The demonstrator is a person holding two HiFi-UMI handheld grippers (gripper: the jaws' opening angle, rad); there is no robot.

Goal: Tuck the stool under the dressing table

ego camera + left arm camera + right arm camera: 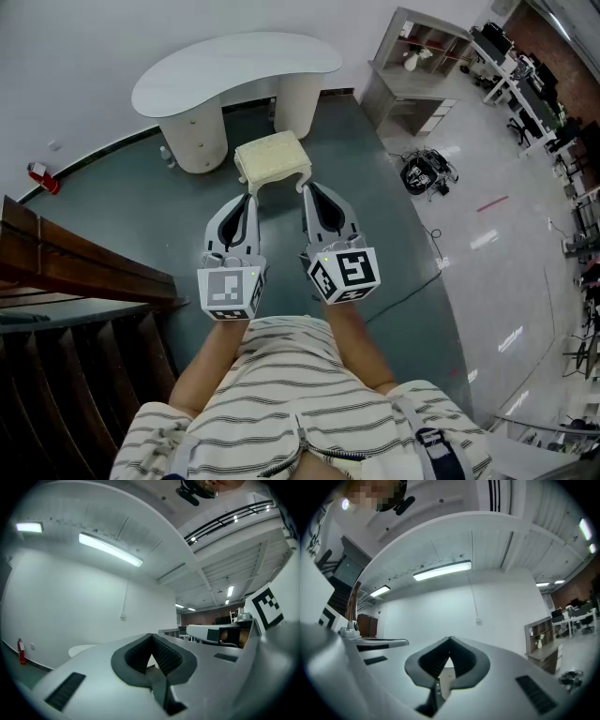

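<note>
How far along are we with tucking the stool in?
Done: both grippers, left and right, are shut and lined up at the near edge of the stool. In hand: they look set to push, though contact can't be confirmed. Left: the stool stands in front of the table, not under its top, so it has to go into the gap between the two pedestals.

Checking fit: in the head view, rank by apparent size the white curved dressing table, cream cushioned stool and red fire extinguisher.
1. white curved dressing table
2. cream cushioned stool
3. red fire extinguisher, clearly smallest
</note>
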